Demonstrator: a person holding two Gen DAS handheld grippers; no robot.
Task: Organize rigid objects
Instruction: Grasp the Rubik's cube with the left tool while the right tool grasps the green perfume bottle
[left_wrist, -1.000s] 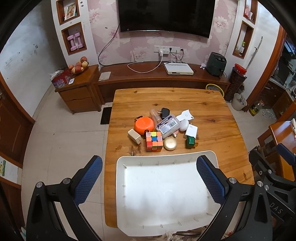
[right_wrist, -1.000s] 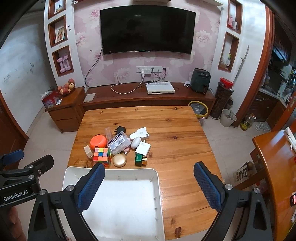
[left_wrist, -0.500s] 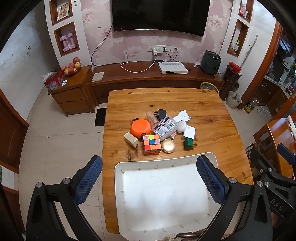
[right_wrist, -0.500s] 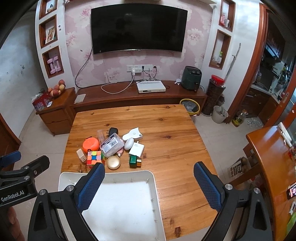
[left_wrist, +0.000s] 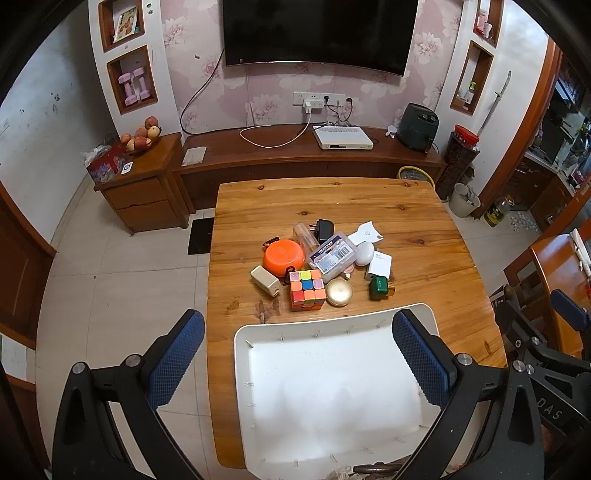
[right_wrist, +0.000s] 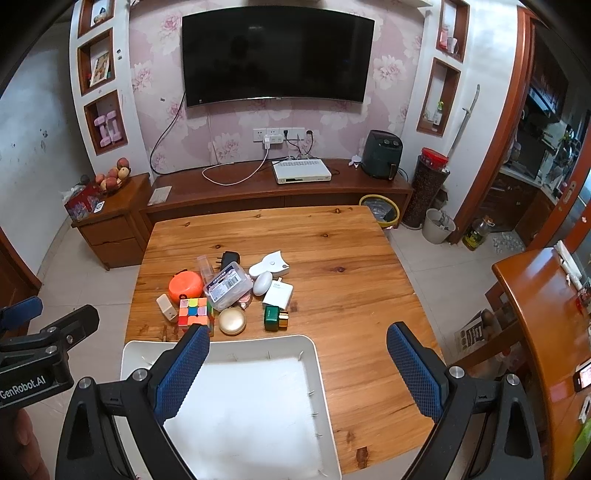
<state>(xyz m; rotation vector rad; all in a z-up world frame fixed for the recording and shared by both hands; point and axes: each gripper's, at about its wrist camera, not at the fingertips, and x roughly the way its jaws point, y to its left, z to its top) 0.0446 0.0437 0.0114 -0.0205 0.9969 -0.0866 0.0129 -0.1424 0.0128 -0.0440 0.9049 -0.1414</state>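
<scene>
A heap of small objects lies mid-table: a colour cube (left_wrist: 306, 294) (right_wrist: 194, 312), an orange round case (left_wrist: 283, 256) (right_wrist: 185, 287), a gold compact (left_wrist: 338, 291) (right_wrist: 232, 321), a green box (left_wrist: 379, 287) (right_wrist: 274, 318), a clear plastic box (left_wrist: 332, 255) (right_wrist: 228, 285), a beige block (left_wrist: 265, 281), a white egg-shaped piece (right_wrist: 262, 283) and a black plug (left_wrist: 324, 228). An empty white tray (left_wrist: 258, 339) (right_wrist: 314, 369) sits at the near edge. My left gripper (left_wrist: 295, 363) hangs open over the tray. My right gripper (right_wrist: 295, 373) is open too, above the tray's right side.
The wooden table (left_wrist: 332, 199) (right_wrist: 351, 266) has bare wood beyond and right of the heap. A low TV cabinet (left_wrist: 303, 151) and a drawer unit (left_wrist: 144, 184) stand behind it. A second wooden table (right_wrist: 546, 314) is at the right.
Both grippers have risen and drawn back a little, so the table and heap look smaller and farther. Nothing on the table has moved.
</scene>
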